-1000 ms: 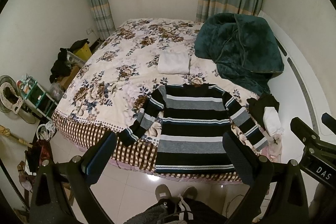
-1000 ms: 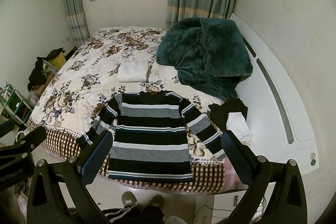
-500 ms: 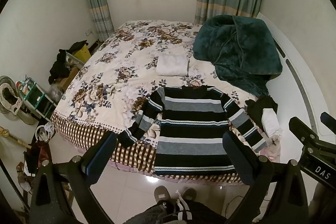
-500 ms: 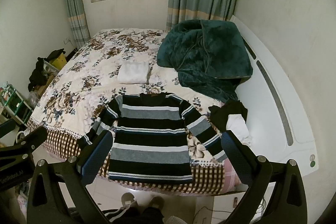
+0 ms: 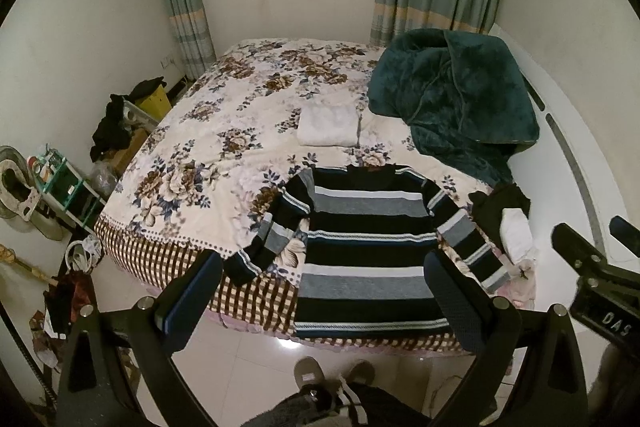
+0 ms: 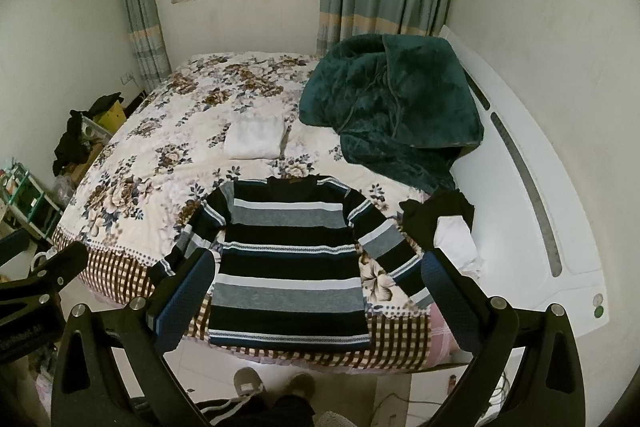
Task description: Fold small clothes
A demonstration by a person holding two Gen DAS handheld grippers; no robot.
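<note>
Counted on bed [image 5: 208, 147]: 1 striped sweater [image 5: 368, 247] at 6 o'clock, 1 folded white item [image 5: 328, 127] at centre, 1 green blanket [image 5: 452, 95] at 2 o'clock, 1 black-and-white pile [image 5: 508, 223] at 4 o'clock. 2 shoes [image 5: 332, 375] seen below.

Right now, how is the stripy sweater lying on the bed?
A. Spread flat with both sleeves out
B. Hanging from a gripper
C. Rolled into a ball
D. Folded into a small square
A: the sweater lies spread flat at the near edge of the bed, a sleeve angled out to each side, and neither open gripper touches it.
</note>
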